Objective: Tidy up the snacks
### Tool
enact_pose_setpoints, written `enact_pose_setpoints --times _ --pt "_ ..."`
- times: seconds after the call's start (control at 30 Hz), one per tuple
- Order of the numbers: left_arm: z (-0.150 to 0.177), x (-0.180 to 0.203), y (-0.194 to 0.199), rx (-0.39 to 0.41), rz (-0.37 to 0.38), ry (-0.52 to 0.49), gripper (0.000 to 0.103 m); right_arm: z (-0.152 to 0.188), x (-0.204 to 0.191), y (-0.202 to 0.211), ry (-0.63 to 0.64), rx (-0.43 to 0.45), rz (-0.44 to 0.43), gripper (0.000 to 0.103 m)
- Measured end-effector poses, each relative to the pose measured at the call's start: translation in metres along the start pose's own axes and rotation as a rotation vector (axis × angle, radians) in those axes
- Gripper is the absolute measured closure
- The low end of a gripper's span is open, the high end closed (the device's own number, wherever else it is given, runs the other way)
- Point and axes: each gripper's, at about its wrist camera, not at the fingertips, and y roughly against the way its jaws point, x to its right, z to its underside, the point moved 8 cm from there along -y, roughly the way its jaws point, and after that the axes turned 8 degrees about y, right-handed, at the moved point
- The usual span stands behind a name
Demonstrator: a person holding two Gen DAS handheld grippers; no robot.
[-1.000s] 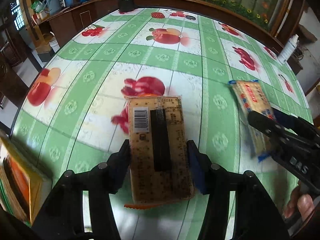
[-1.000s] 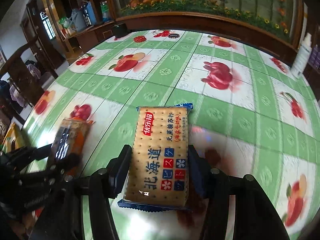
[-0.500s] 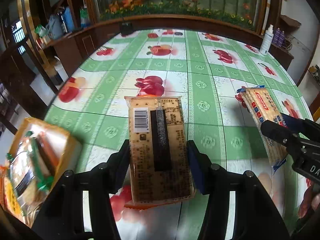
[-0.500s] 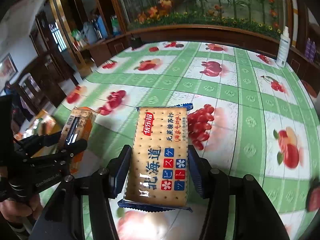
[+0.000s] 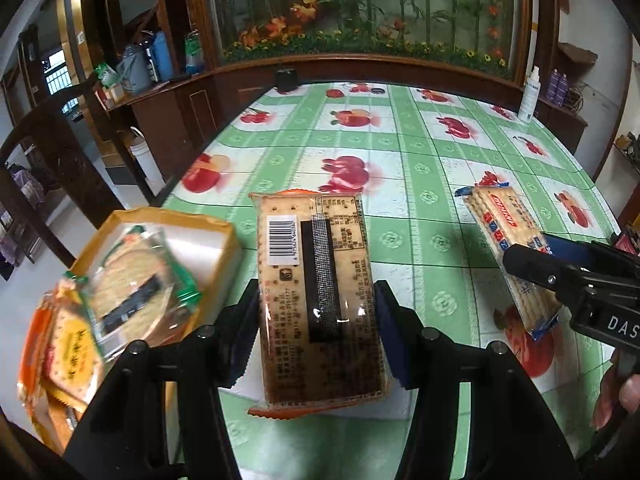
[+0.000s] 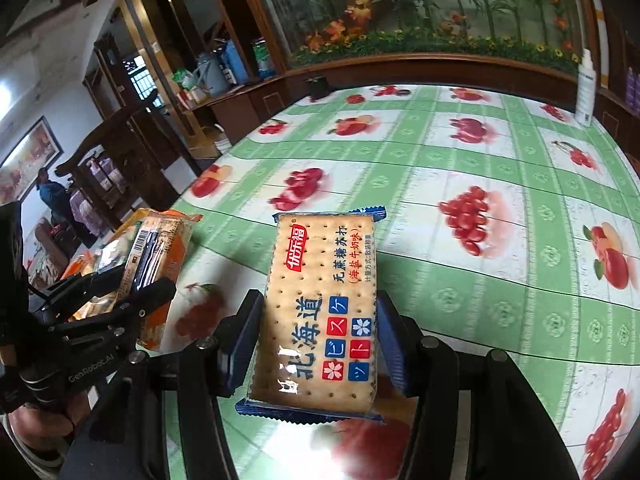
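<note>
Swung across the green-checked, fruit-printed surface within the last second, bringing the yellow cardboard snack box into view at lower left, likely for drop-off: left tongs part-open, clamped on the orange-edged cracker packet; right tongs likewise pinching the blue-edged cracker packet, both aloft.

Dark wooden cabinets beneath a flowered glass partition.

Orange-edged cracker pack, barcode side up, above counter beside yellow box; blue-edged cracker pack label up, right of it.
</note>
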Motion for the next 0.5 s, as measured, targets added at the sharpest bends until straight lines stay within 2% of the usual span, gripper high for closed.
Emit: enact_pose_setpoints --times 0.5 --pt "0.007 -0.034 0.016 0.022 -0.019 0.047 0.046 -0.008 -0.051 -0.004 0.11 -0.003 -0.006 0.048"
